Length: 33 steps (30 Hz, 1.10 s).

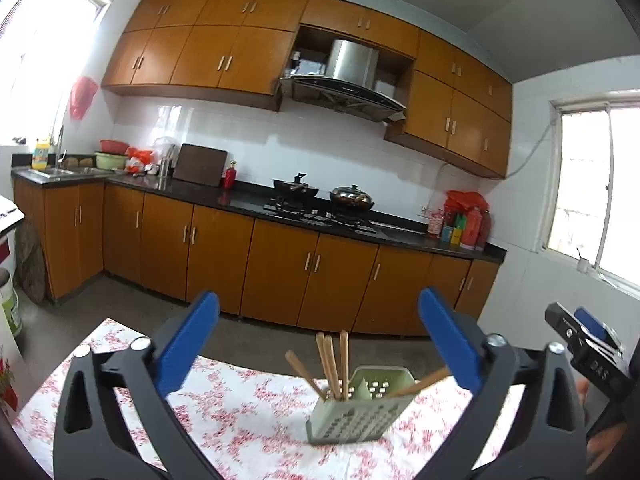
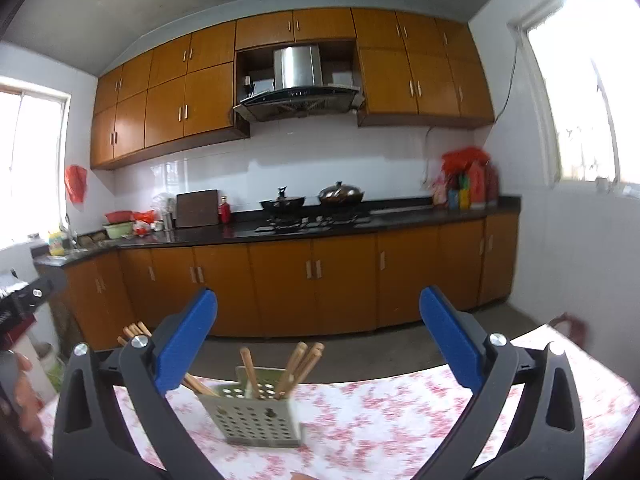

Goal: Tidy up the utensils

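A pale green perforated utensil holder (image 1: 360,412) stands on the floral tablecloth (image 1: 248,412) with several wooden chopsticks (image 1: 332,364) leaning in it. My left gripper (image 1: 320,348) is open and empty, raised just behind the holder. In the right wrist view the same holder (image 2: 256,416) holds several chopsticks (image 2: 300,364), some leaning out to the left. My right gripper (image 2: 320,344) is open and empty, above and behind the holder. The right gripper also shows at the left wrist view's right edge (image 1: 588,344).
Beyond the table edge is grey floor (image 1: 260,340), then orange base cabinets (image 1: 280,272) under a black counter with a stove and two pans (image 1: 324,196). A bucket (image 1: 10,300) stands at the left. Windows sit on both side walls.
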Tool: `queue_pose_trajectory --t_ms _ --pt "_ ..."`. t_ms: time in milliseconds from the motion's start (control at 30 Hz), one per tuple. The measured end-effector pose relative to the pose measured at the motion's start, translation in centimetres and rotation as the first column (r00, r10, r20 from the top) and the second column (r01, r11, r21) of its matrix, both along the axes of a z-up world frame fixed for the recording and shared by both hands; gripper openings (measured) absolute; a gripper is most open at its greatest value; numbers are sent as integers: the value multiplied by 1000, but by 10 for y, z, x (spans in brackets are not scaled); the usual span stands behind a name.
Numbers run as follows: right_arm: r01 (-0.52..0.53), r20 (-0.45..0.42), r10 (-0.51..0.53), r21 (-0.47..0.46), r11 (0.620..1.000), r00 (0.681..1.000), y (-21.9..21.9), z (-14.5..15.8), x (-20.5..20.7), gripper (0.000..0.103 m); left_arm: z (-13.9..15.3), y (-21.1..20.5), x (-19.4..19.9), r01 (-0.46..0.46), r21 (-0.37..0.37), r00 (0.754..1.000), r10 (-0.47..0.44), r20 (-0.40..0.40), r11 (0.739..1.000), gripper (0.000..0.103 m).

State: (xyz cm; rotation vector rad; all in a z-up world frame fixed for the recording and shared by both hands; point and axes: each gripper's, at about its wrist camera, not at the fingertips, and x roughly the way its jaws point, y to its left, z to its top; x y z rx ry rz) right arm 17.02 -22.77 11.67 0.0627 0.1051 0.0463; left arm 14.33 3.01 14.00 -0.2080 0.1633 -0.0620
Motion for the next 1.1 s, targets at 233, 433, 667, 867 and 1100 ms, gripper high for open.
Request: queue_pose_trajectory --t_ms 233,433,667,867,1100 --pt "30 -14 -31 -81 996 999 9 -23 -46 99 -23 -1 -41 -22 88 1000 23 -20 996 101" --pt "-16 -80 13 -42 999 997 11 -52 -69 99 -56 -14 -70 -48 193 998 56 -40 980 101" --pt "-49 -130 44 -33 998 991 18 -86 -91 99 -82 -22 -93 -51 218 996 65 -54 975 101" --pt "-47 -140 36 -73 996 990 24 -107 -108 99 -102 -25 -105 -61 231 994 80 -73 971 101" --pt "-51 -172 37 -77 996 984 25 -125 -116 99 -121 -27 -112 -58 216 990 84 -114 975 101"
